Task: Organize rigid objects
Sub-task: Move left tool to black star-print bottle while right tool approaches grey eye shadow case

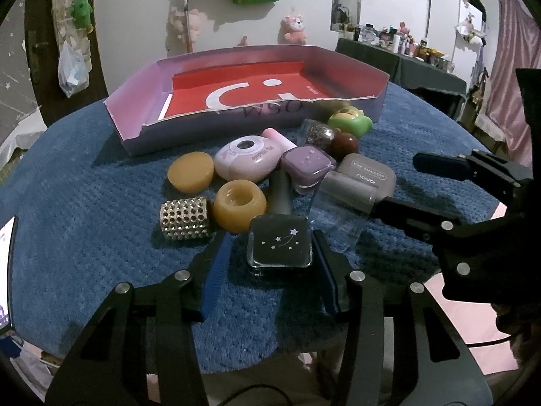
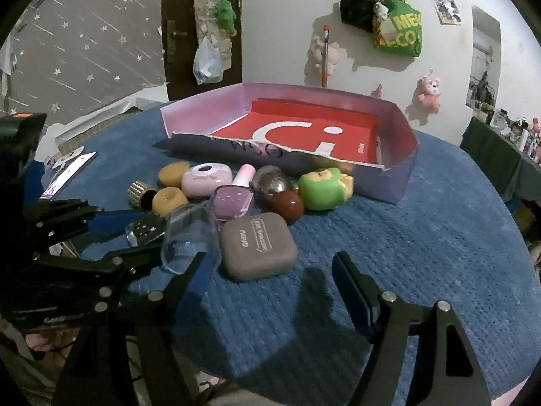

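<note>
Surface: blue cloth (image 1: pixel 101 182) over a round table, lilac box (image 1: pixel 345 64) toward its far edge.
Clutter: compacts, bottles and toys heaped before the box; studded cap (image 1: pixel 184 218) and yellow ring (image 1: pixel 240 209) crowd the left.
Left gripper (image 1: pixel 270 257): straddles the dark bottle (image 1: pixel 279 243), which stands upright at the heap's near side; right pad touches, left pad shows a gap.
Right gripper (image 2: pixel 270 264): apart, empty, by the eyeshadow case (image 2: pixel 258 247).

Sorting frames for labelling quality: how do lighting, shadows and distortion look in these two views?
Left wrist view: dim room light, strong fisheye curving the blue table cover, dark corners, the black star-print bottle sharp. Right wrist view: same barrel bend, soft shadow beside the grey eyeshadow case, faint glare on the clear cup.
</note>
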{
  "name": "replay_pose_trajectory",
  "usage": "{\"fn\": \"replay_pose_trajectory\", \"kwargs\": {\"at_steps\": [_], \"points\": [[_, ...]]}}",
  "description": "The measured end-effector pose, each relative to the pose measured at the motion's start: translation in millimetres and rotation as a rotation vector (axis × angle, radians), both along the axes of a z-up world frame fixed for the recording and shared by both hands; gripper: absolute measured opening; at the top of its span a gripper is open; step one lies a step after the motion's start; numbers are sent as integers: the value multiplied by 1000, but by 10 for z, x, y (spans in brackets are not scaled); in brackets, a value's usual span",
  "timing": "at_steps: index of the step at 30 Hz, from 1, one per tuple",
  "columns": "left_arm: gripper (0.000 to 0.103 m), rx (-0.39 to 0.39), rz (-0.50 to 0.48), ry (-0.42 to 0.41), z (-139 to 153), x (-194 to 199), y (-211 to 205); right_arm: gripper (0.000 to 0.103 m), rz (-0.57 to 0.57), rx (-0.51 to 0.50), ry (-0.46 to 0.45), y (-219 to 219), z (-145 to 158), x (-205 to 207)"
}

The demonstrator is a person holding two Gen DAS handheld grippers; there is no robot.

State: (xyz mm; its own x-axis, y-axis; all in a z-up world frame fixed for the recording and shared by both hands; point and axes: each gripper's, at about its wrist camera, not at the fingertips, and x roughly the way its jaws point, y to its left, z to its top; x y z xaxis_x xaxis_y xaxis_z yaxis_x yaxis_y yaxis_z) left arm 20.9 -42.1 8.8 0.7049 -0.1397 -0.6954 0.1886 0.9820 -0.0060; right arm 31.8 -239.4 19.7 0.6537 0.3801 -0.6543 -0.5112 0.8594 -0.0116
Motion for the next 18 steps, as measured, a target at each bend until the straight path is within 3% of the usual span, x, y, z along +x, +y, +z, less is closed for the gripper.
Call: {"fn": "replay_pose_trajectory", "kwargs": {"at_steps": [18], "points": [[40, -6, -6, -4, -9, -54, 22, 76, 13, -57, -45, 151, -59, 134]]}}
